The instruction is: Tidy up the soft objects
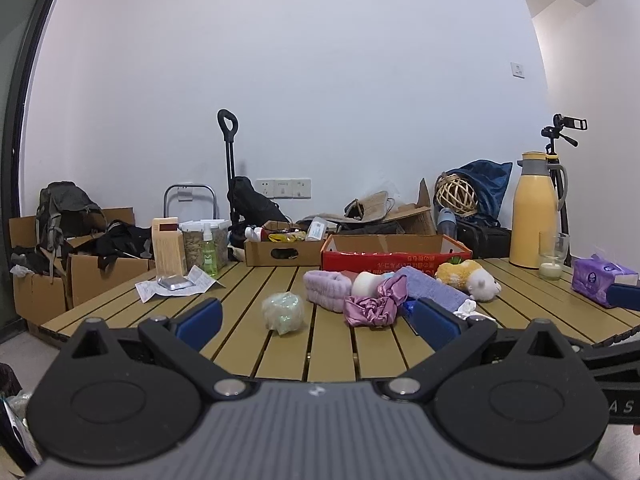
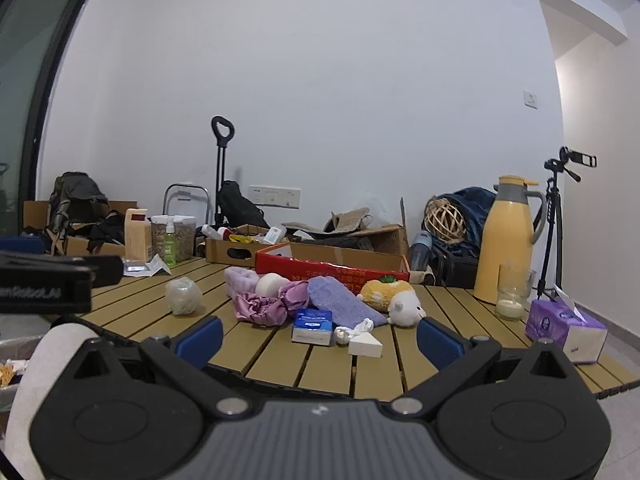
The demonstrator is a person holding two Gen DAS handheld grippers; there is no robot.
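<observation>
My left fingers and right fingers hang open and empty, soft things unsorted on the table, red box apparently unfilled.

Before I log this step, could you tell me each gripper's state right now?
Left gripper: open, holding nothing.
Right gripper: open, holding nothing.

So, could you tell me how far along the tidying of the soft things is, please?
Nothing looks done yet. The red box behind the pile shows nothing soft inside. Nothing is in hand: the left tongs and right tongs are both open, short of the table. Still loose on it: the plush toy, purple towel, pink scrunchie, fuzzy headband and mesh sponge.
</observation>
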